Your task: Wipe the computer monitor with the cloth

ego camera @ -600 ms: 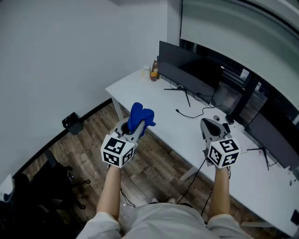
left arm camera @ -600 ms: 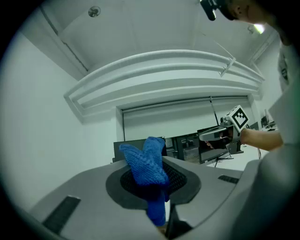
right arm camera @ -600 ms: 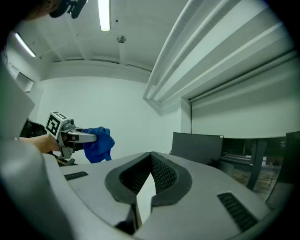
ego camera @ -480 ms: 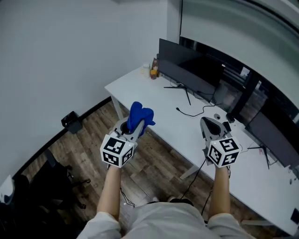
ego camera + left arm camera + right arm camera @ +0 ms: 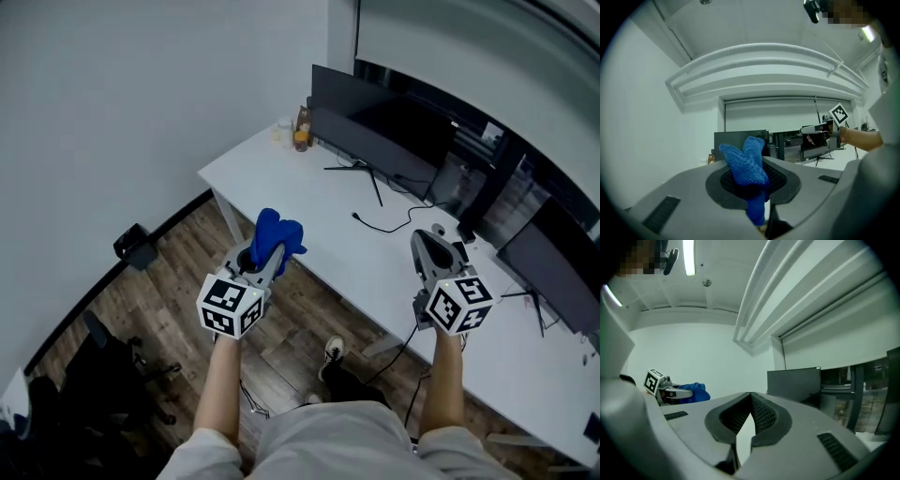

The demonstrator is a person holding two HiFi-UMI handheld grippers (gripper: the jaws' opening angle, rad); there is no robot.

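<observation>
A blue cloth sticks up from my left gripper, which is shut on it, in front of the white desk's near edge. In the left gripper view the cloth bulges between the closed jaws. A dark computer monitor stands at the far side of the desk, well ahead of both grippers; it also shows as a dark monitor behind the cloth and as a monitor in the right gripper view. My right gripper hovers over the desk, shut with nothing in it.
More monitors stand along the desk to the right. Black cables trail across the desktop. Small bottles sit at the far left corner. A black box lies on the wood floor by the wall; a shoe shows below.
The view has shifted slightly: desk and monitor sit a bit further left and up. Both grippers keep their hold and pose. A shoe now shows on the floor.
</observation>
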